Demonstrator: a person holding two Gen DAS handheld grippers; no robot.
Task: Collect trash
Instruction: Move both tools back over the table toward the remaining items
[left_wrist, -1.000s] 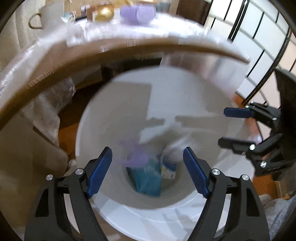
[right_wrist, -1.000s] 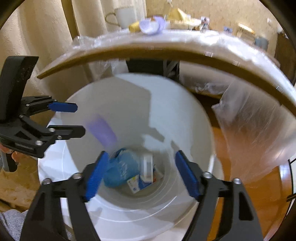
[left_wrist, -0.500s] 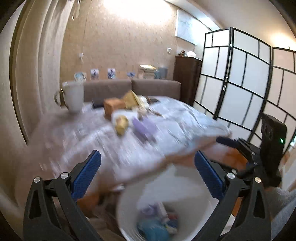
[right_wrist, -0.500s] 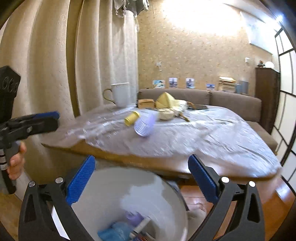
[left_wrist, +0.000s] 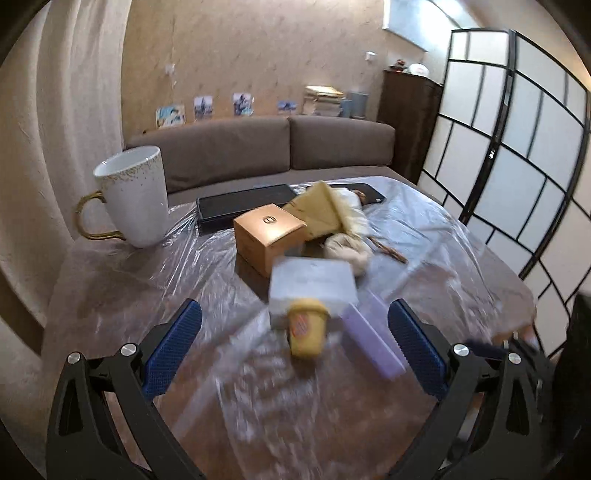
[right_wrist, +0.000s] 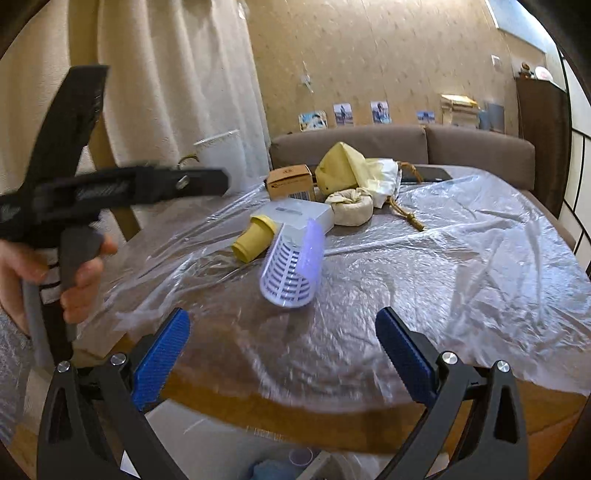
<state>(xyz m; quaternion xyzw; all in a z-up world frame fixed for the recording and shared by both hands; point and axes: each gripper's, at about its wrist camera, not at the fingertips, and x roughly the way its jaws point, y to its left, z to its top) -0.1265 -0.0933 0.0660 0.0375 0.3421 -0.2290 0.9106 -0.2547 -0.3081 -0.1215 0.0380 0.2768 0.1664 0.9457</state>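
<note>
A yellow paper cup (left_wrist: 307, 328) lies on its side on the plastic-covered table, next to a purple ribbed cup (left_wrist: 371, 339); both show in the right wrist view, the yellow cup (right_wrist: 253, 238) and the purple cup (right_wrist: 293, 264). A white box (left_wrist: 312, 282), a tan box (left_wrist: 267, 232), a cloth bundle (right_wrist: 349, 208) and yellow paper (right_wrist: 341, 168) lie behind them. My left gripper (left_wrist: 293, 350) is open and empty over the table, just before the yellow cup. My right gripper (right_wrist: 282, 360) is open and empty at the table's near edge. The white bin (right_wrist: 221, 443) sits below it.
A white mug with a gold handle (left_wrist: 131, 197) stands at the table's back left. A dark flat device (left_wrist: 243, 206) lies behind the boxes. A brown sofa (left_wrist: 258, 147) runs along the wall. A folding screen (left_wrist: 517, 166) stands on the right.
Both grippers have risen from over the bin, where purple trash dropped in, to table height. The left one has advanced over the table toward the yellow cup.
</note>
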